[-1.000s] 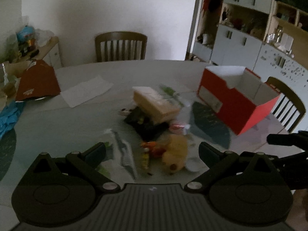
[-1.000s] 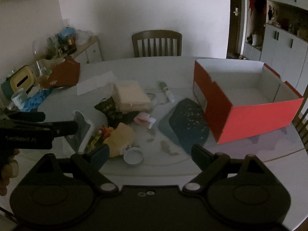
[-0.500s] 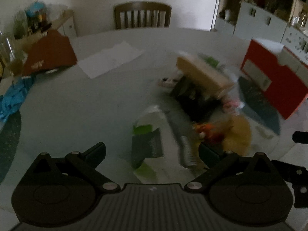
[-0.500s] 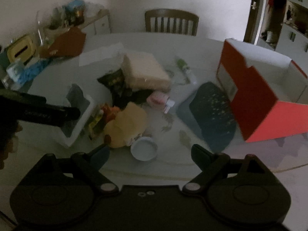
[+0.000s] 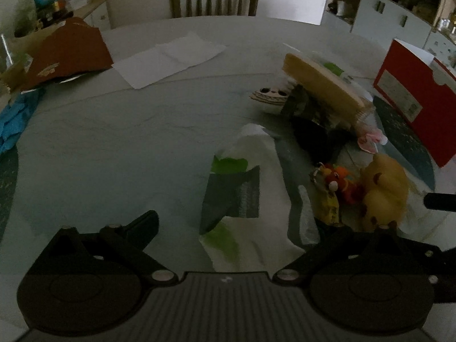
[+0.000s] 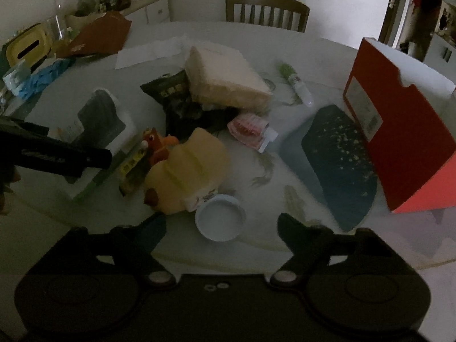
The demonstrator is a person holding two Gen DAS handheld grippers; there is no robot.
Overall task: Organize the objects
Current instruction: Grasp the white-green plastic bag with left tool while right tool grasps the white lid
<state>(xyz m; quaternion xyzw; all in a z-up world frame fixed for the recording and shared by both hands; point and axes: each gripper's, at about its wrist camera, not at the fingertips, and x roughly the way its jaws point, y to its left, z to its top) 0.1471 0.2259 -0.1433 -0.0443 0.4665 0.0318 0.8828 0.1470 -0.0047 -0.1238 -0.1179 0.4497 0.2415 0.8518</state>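
Both sets of jaws spread wide, nothing held. Left gripper (image 5: 236, 225) hovers over white packet (image 5: 256, 188) lying flat on round table (image 5: 99, 142). Right gripper (image 6: 222, 228) hovers over small white lid (image 6: 220, 220). Yellow plush (image 6: 188, 171) just beside lid at its 11 o'clock; orange toy (image 6: 155, 142) touching plush at 10. Tan block (image 6: 225, 79) tilted on dark bag (image 6: 173, 94). Open red box (image 6: 399, 131) at 2 o'clock, dark mat (image 6: 339, 156) beside it.

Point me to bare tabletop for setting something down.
Free: the wide stretch between the blue cloth, white paper sheet and white wipes pack. Crowded: around the yellow plush duck, up to the red cardboard box.
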